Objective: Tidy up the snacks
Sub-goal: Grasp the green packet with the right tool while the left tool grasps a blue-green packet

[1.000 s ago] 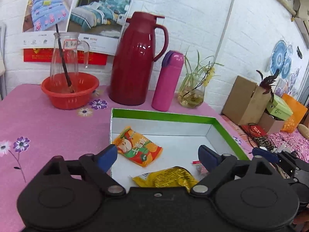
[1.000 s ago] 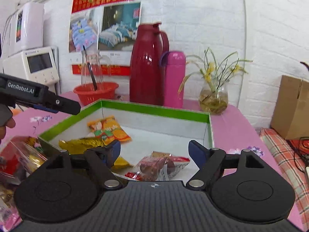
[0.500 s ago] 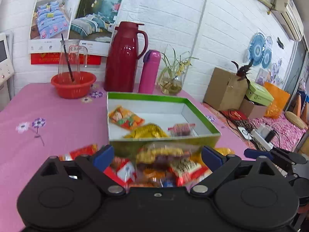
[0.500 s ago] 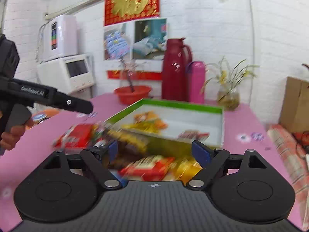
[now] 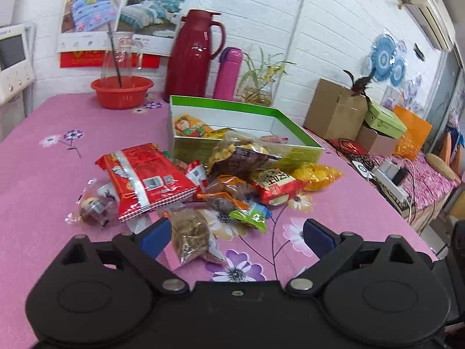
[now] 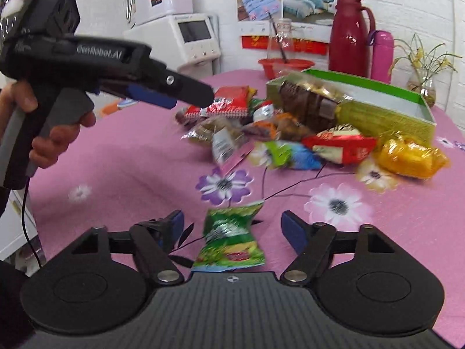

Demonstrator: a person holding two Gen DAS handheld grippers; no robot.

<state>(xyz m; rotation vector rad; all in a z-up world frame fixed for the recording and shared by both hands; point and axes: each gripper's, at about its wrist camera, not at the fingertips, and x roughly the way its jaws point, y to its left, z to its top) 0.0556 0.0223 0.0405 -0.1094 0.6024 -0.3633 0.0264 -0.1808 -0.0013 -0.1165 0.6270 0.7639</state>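
A green-rimmed box [image 5: 247,107] stands on the pink flowered tablecloth and holds a few snack packets. A loose pile of snacks lies in front of it: a large red packet [image 5: 145,174], a yellow packet [image 5: 316,174], a small green packet [image 5: 251,213] and a brown packet [image 5: 190,234]. My left gripper [image 5: 235,237] is open, and the brown packet lies just inside its left finger. My right gripper [image 6: 232,228] is open too. A green packet [image 6: 232,238] lies on the cloth between its fingers, ungripped. In the right wrist view the box [image 6: 377,107] is at the far right, and a hand [image 6: 58,133] holds the left gripper [image 6: 197,93] above the pile.
Behind the box stand a dark red thermos jug [image 5: 194,58], a pink bottle [image 5: 228,72], a plant vase [image 5: 258,93] and a red basin [image 5: 122,91] with a glass jug. Cardboard boxes [image 5: 334,110] and cables lie beyond the right table edge. A white appliance [image 6: 189,37] stands at the left.
Both grippers have drawn back from over the box toward the near side of the table. The snack pile is now ahead of them, and a green packet lies between the right fingers.
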